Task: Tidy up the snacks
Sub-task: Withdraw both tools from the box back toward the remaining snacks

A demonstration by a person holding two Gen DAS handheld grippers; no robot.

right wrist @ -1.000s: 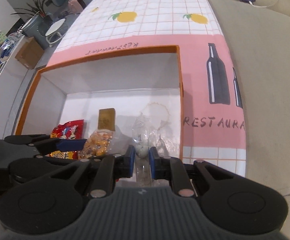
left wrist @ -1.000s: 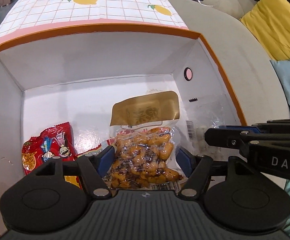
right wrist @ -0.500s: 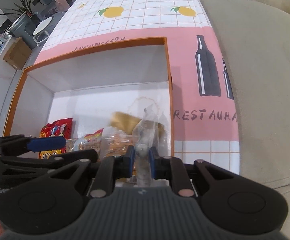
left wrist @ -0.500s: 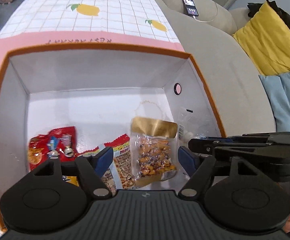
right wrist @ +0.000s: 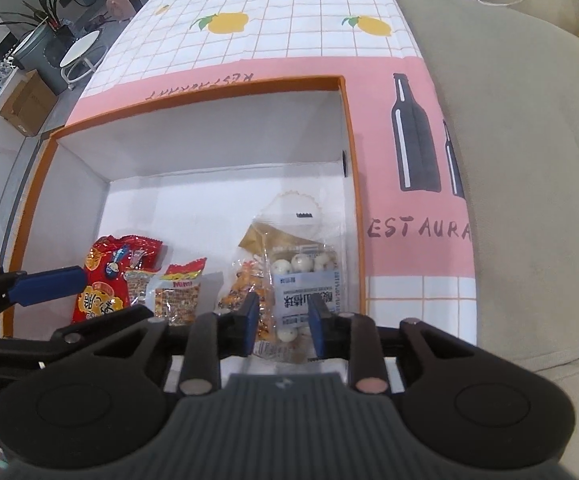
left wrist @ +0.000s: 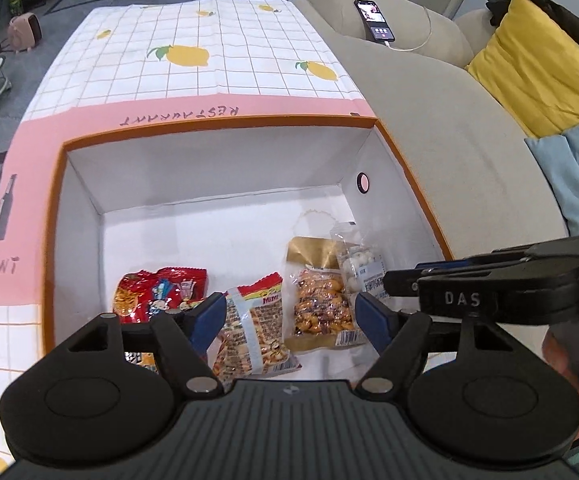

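A white box with an orange rim [left wrist: 217, 126] [right wrist: 209, 92] stands on the tablecloth. Side by side on its floor lie a red snack bag [left wrist: 157, 292] [right wrist: 113, 276], a Mimi bag [left wrist: 253, 332] [right wrist: 177, 296], a gold-topped bag of nuts [left wrist: 321, 304] [right wrist: 245, 288] and a clear bag of white balls [left wrist: 359, 268] [right wrist: 301, 276]. My left gripper [left wrist: 289, 316] hangs wide open above the bags, holding nothing. My right gripper [right wrist: 282, 320] is over the clear bag; its jaws are opening and the pads stand off the bag, which rests against the nuts bag.
The box sits on a pink and lemon-print cloth [left wrist: 193, 60]. A beige sofa [left wrist: 429, 120] runs along the right, with a phone [left wrist: 373, 20] on its arm and a yellow cushion [left wrist: 529, 68]. A person's hand [left wrist: 569, 364] grips the right tool. A stool [right wrist: 81, 52] and a plant stand on the floor to the left.
The right jaws, shut on the clear bag before, have parted and the bag now lies in the box beside the nuts. The left gripper has risen away from the nuts bag.
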